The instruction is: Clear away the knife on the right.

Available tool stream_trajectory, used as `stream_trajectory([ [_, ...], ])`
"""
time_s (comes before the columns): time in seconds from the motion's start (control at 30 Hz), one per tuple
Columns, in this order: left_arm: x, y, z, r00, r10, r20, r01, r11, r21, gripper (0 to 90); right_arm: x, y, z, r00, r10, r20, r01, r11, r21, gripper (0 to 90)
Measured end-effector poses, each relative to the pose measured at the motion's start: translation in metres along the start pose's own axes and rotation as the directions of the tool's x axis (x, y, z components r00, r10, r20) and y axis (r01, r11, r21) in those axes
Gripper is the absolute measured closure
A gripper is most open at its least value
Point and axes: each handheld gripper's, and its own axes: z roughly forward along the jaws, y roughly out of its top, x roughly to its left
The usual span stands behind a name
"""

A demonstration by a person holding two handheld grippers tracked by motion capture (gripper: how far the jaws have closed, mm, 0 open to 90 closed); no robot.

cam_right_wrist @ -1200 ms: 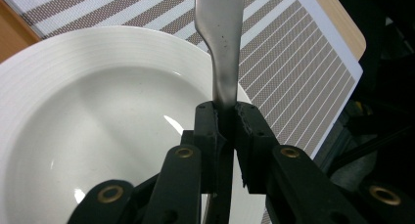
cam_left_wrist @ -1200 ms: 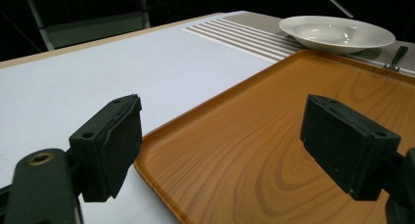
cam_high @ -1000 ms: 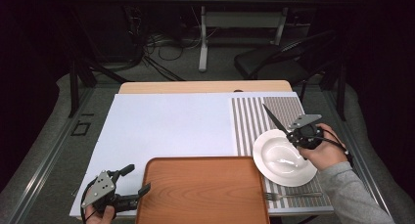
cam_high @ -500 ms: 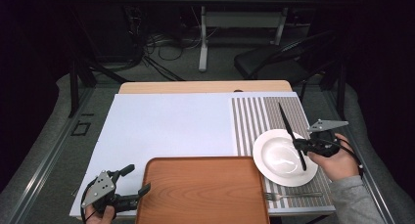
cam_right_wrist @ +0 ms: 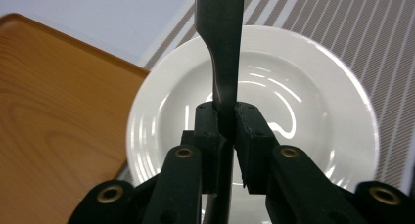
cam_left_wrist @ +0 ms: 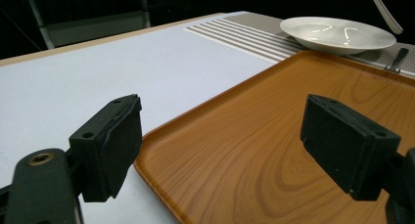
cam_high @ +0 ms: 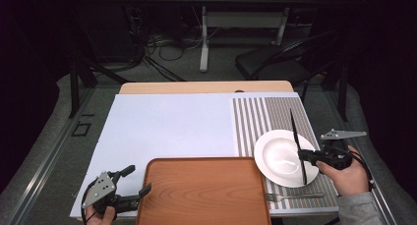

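Fingers of the right gripper [cam_high: 309, 156] were clamped on a black knife [cam_high: 297, 147] above the white plate [cam_high: 275, 158]; left gripper [cam_high: 133, 181] was wide open, empty, at the tray [cam_high: 204, 193] edge.

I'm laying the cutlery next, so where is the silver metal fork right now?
In the high view the silver metal fork lies flat on the striped placemat at the table's near right edge, just below the round white plate and right of the brown wooden tray.

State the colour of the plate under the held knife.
White; the plate shows best in the right gripper view.
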Motion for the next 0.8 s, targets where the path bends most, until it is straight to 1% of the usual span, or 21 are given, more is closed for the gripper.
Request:
stream_trajectory([
  [0.03, 0.000, 0.000, 0.000, 1.0000, 0.000, 0.000, 0.000, 1.0000, 0.001, 16.0, 0.002, -0.001, 0.000, 0.9998, 0.017, -0.011, -0.017, 1.000, -0.001, 80.1],
  [0.07, 0.000, 0.000, 0.000, 1.0000, 0.001, 0.000, -0.001, 1.0000, 0.001, 16.0, 0.003, -0.003, 0.000, 0.9996, 0.020, -0.018, -0.020, 1.000, 0.000, 80.1],
  [0.13, 0.000, 0.000, 0.000, 1.0000, 0.000, 0.000, 0.000, 1.0000, 0.000, 16.0, 0.006, -0.004, 0.001, 0.9984, 0.047, -0.032, -0.047, 0.999, 0.007, 80.1],
  [0.2, 0.000, 0.000, 0.000, 1.0000, 0.001, 0.001, -0.001, 1.0000, 0.000, 16.0, 0.008, -0.006, 0.002, 0.9964, 0.064, -0.056, -0.064, 0.998, 0.011, 80.1],
  [0.3, 0.000, 0.000, 0.000, 1.0000, -0.001, 0.003, 0.001, 1.0000, -0.002, 16.0, 0.012, -0.007, 0.006, 0.9927, 0.085, -0.086, -0.083, 0.996, 0.026, 80.1],
  [0.37, 0.000, 0.000, 0.000, 1.0000, 0.000, 0.001, 0.000, 1.0000, -0.001, 16.0, 0.015, -0.008, 0.009, 0.9906, 0.086, -0.107, -0.082, 0.996, 0.035, 80.1],
  [0.43, 0.000, 0.000, -0.001, 1.0000, 0.000, 0.003, 0.000, 1.0000, 0.000, 16.0, 0.020, -0.009, 0.012, 0.9874, 0.096, -0.126, -0.091, 0.995, 0.041, 80.1],
  [0.47, 0.000, 0.000, -0.001, 1.0000, 0.002, 0.004, -0.002, 1.0000, 0.001, 16.0, 0.021, -0.009, 0.014, 0.9866, 0.091, -0.136, -0.086, 0.995, 0.040, 80.1],
  [0.53, 0.000, 0.000, -0.001, 1.0000, 0.002, 0.002, -0.002, 1.0000, 0.002, 16.0, 0.028, -0.010, 0.017, 0.9837, 0.088, -0.157, -0.080, 0.995, 0.055, 80.1],
  [0.57, 0.000, 0.000, -0.001, 1.0000, 0.003, 0.002, -0.003, 1.0000, 0.002, 16.0, 0.032, -0.010, 0.019, 0.9831, 0.085, -0.162, -0.076, 0.995, 0.061, 80.1],
  [0.63, 0.000, 0.000, -0.001, 1.0000, 0.002, 0.001, -0.002, 1.0000, 0.002, 16.0, 0.038, -0.010, 0.022, 0.9834, 0.065, -0.169, -0.055, 0.996, 0.065, 80.1],
  [0.7, 0.000, 0.000, 0.000, 1.0000, 0.001, 0.002, -0.001, 1.0000, 0.002, 16.0, 0.045, -0.011, 0.025, 0.9824, 0.063, -0.176, -0.051, 0.996, 0.071, 80.1],
  [0.8, 0.000, 0.000, 0.000, 1.0000, 0.003, 0.002, -0.003, 1.0000, 0.002, 16.0, 0.053, -0.012, 0.029, 0.9787, 0.056, -0.198, -0.041, 0.996, 0.079, 80.1],
])
